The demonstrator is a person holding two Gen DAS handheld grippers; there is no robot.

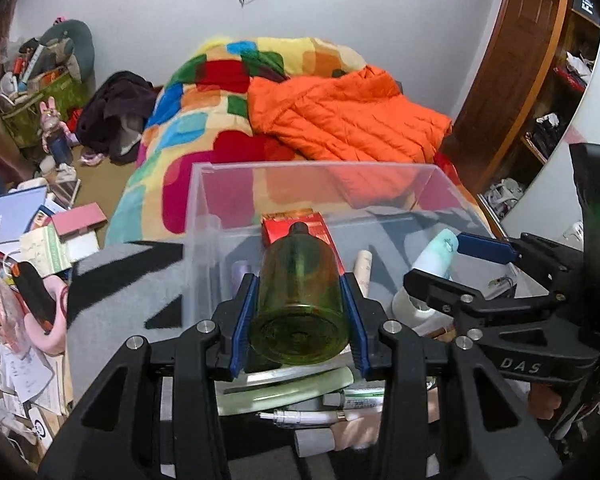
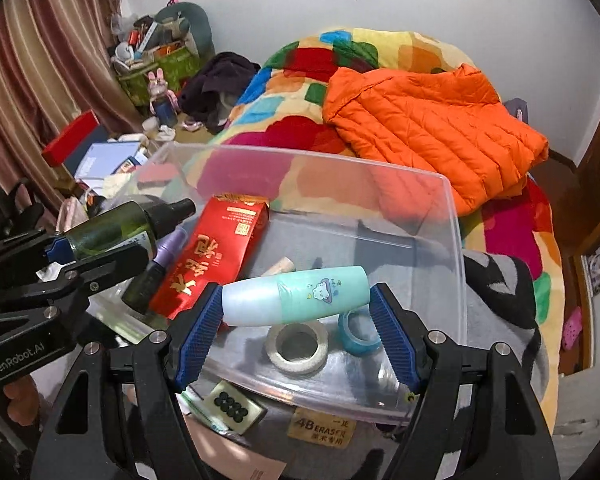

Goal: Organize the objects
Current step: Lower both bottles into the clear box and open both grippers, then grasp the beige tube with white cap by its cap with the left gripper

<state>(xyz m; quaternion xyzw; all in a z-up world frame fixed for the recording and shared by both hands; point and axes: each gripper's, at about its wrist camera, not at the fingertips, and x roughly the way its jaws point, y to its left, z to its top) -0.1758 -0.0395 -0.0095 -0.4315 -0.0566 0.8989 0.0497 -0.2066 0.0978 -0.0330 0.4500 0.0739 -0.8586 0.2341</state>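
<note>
A green see-through bottle (image 1: 300, 292) with a black cap lies lengthwise between the blue pads of my left gripper (image 1: 300, 280), which is shut on it at the near edge of a clear plastic bin (image 1: 204, 208). My right gripper (image 2: 296, 296) is shut on a mint bottle (image 2: 300, 294) with a white cap, held sideways over the bin (image 2: 456, 240). The right wrist view shows the left gripper (image 2: 96, 248) and green bottle (image 2: 116, 226) at the bin's left side. Inside lie a red box (image 2: 208, 256), a purple bottle (image 2: 172, 244), white tape (image 2: 298, 346) and blue tape (image 2: 360, 334).
The bin rests on a grey and black cloth (image 1: 112, 280) on a bed with a colourful blanket (image 1: 204, 112) and an orange jacket (image 1: 340, 120). Tubes and pens (image 1: 324, 416) lie before the bin. Papers and boxes (image 1: 40, 232) crowd the left. An eraser card (image 2: 322, 432) lies near.
</note>
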